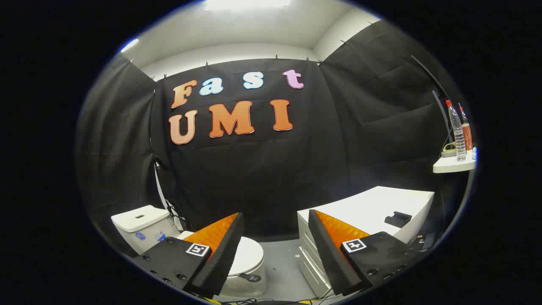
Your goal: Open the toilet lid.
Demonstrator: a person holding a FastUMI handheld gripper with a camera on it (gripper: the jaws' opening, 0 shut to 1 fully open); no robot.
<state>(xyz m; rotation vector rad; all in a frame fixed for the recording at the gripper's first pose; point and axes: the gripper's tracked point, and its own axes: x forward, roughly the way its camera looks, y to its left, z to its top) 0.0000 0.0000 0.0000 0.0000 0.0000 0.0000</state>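
Fingers wide apart, nothing between them; gripper (275, 250) held high and well back from the toilet (247, 262), looking down across the booth. Prob. an approach pose: open jaws leave room to hook or nip the lid edge later.

Toilet sits low on the floor, beyond and partly behind the left finger (222, 250). Lid (250, 254) is down, flat on the bowl, white. Its near rim shows past the fingertip; the rest is hidden by the finger. Small dark tab (250, 278) at the lid's front edge, likely put there as a grab point so the fingers get purchase w/o slipping on smooth plastic. Tank (142, 226) stands behind the bowl, against the black wall, which gives the lid something to lean on once raised.

Right finger (328, 250) overlaps a white cabinet (364, 207) w/ drawers, just beside the toilet across a strip of grey floor (283, 262). A dark object (397, 219) lies on its top; can't tell what. Higher up, a small shelf (451, 166) carries bottles (457, 131), well away from the job.

Task not begun, by the look of it. Next move would call for dropping down and left so the tab comes between the fingers, then narrowing on it. Risk: cabinet close on the right limits swing room.
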